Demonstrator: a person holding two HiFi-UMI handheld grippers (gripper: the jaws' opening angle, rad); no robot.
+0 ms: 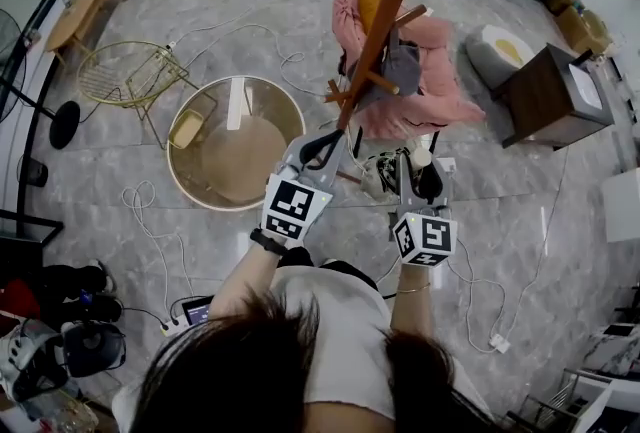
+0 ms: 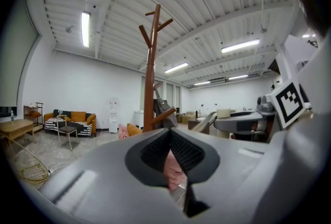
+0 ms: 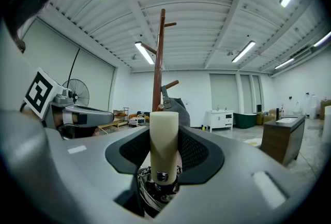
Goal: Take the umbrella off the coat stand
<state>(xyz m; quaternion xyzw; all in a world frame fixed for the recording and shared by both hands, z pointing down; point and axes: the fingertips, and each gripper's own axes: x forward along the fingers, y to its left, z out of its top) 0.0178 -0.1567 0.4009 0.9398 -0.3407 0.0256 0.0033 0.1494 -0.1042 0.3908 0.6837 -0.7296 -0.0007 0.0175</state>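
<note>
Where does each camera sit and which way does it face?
Head view: on the head, looking down at stand, left gripper, right gripper; hair, arms show.
Left gripper view: on that gripper, level toward stand; its shut jaws show.
Right gripper view: on that gripper, level toward stand; its jaws grip umbrella.
Both gripper views share the stand.

Bright, even indoor light from ceiling tube lights [image 2: 85, 29], which blow out to white. Shadows soft, faint sheen on marble floor [image 1: 100, 171]. Gripper views: heavy fisheye, black corners, close foreground soft. Head view: edges bent, hair [image 1: 230, 371] at the bottom edge blurred.
</note>
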